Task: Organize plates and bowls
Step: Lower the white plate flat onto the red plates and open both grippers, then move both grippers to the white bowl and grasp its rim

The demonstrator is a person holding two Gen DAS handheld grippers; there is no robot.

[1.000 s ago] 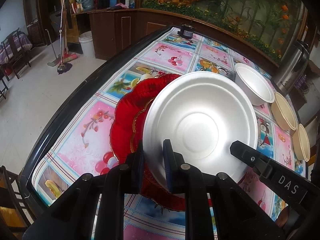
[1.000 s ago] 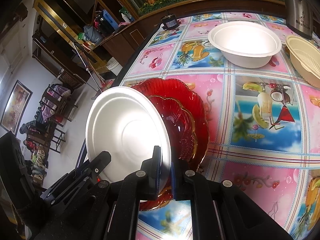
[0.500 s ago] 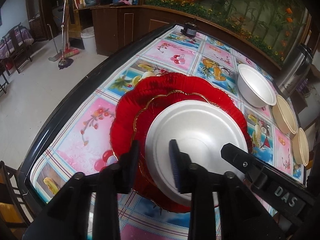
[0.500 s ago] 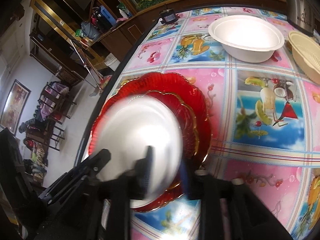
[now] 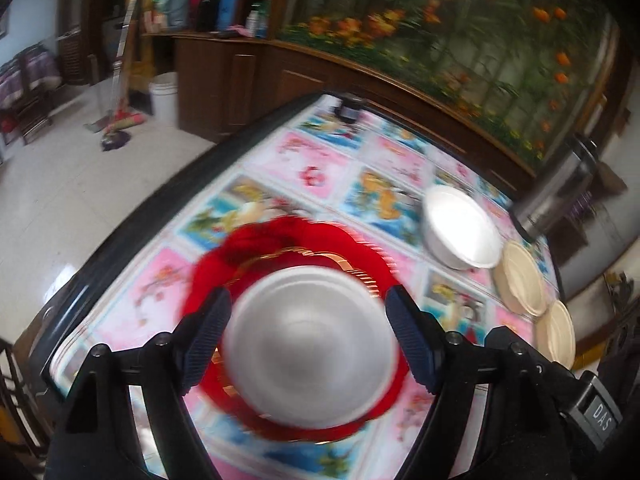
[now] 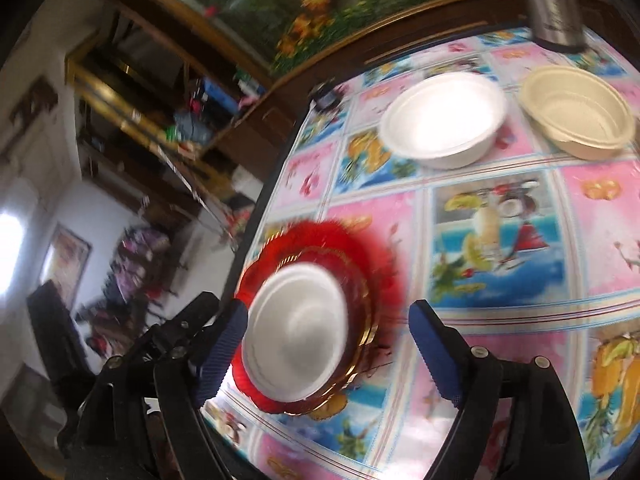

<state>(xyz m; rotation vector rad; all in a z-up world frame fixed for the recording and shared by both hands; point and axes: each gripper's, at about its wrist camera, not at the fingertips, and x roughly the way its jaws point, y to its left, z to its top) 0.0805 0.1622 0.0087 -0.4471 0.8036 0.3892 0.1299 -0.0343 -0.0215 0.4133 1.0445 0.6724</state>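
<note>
Tablecloth [image 5: 312, 160] under stacked white plate [image 5: 310, 340]

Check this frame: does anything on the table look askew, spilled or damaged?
Nothing stands out. The white plate lies flat on the stacked red plates; the white bowl and beige bowls sit upright. Motion blur hides fine detail.

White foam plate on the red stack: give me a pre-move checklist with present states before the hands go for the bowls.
1. White foam plate lies on the red scalloped glass plates: ok.
2. Left gripper jaws opening, pads off the plate rim: ok.
3. Right gripper jaws opening, nothing pinched: ok.
4. Plate centred on the stack: cannot tell, frames are blurred.
5. White foam bowl upright with nothing in it: ok.
6. Cream ribbed bowl beside it, apart from it: ok.
</note>
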